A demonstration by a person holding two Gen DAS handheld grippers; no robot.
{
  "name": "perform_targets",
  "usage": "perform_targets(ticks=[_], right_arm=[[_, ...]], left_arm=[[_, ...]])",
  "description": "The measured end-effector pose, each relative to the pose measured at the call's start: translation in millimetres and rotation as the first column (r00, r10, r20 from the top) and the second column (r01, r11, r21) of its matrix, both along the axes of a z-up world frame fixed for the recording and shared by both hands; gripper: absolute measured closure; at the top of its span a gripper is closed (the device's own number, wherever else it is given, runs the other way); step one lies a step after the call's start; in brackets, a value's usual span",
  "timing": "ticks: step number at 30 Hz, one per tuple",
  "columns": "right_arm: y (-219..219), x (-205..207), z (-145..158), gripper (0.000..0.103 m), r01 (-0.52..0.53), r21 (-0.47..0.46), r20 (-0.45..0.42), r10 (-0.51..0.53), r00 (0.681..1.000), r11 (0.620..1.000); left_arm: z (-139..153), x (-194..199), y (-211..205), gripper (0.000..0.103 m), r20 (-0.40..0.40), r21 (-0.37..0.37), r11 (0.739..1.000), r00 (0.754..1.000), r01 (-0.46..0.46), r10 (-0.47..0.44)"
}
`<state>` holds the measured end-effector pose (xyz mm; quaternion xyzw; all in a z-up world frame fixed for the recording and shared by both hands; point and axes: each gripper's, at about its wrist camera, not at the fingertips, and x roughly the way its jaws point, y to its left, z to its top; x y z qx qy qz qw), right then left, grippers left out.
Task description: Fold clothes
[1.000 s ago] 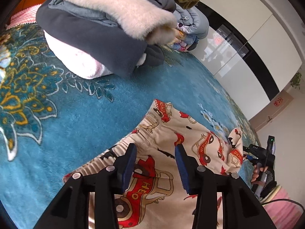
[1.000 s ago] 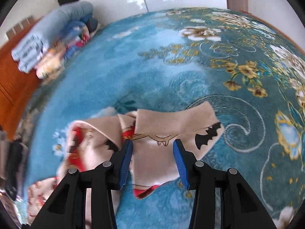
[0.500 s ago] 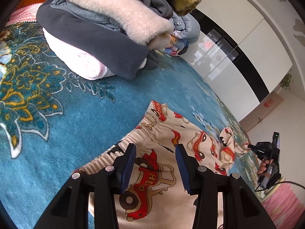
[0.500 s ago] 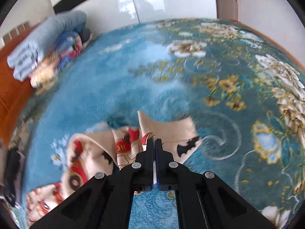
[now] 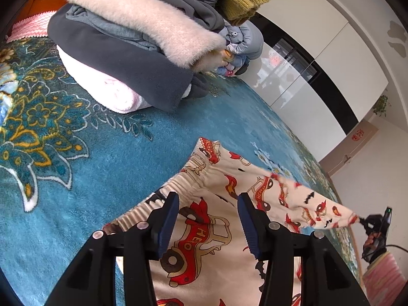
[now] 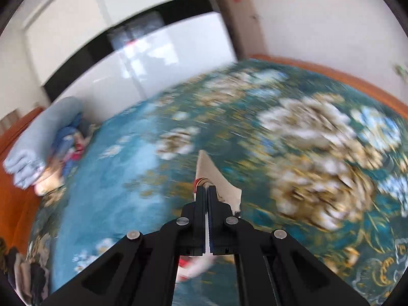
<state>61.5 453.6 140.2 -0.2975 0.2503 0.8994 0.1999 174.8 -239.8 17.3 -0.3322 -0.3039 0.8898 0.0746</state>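
A pair of cream children's trousers (image 5: pixel 224 250) with red car and black bat prints lies on a blue flowered blanket (image 5: pixel 76 178). My left gripper (image 5: pixel 207 219) is open just above the elastic waistband, its blue pads either side of a red car print. My right gripper (image 6: pixel 206 191) is shut on the trouser leg's hem (image 6: pixel 216 178) and holds it lifted off the blanket. In the left wrist view the leg (image 5: pixel 318 211) stretches taut to the right gripper (image 5: pixel 367 221) at the far right.
A tall stack of folded clothes (image 5: pixel 142 38) stands behind the trousers at the left. A second folded pile (image 6: pixel 38 153) lies at the blanket's far edge by glossy white cupboard doors (image 5: pixel 306 81). A wooden bed frame (image 6: pixel 344 76) borders the blanket.
My right gripper shut on the trouser leg hem and lifted it up and away, pulling the leg straight. My left gripper stayed open over the waistband.
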Motion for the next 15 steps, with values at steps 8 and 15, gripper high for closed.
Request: perform_targets(ticks=[8, 15], right_arm=[[69, 37, -84, 0.102, 0.07, -0.182, 0.122, -0.048, 0.991, 0.981], [75, 42, -61, 0.102, 0.011, -0.127, 0.056, -0.004, 0.998, 0.992]], left_arm=[[11, -19, 30, 0.05, 0.052, -0.036, 0.998, 0.998, 0.047, -0.045], [2, -15, 38, 0.05, 0.095, -0.034, 0.998, 0.995, 0.045, -0.042]])
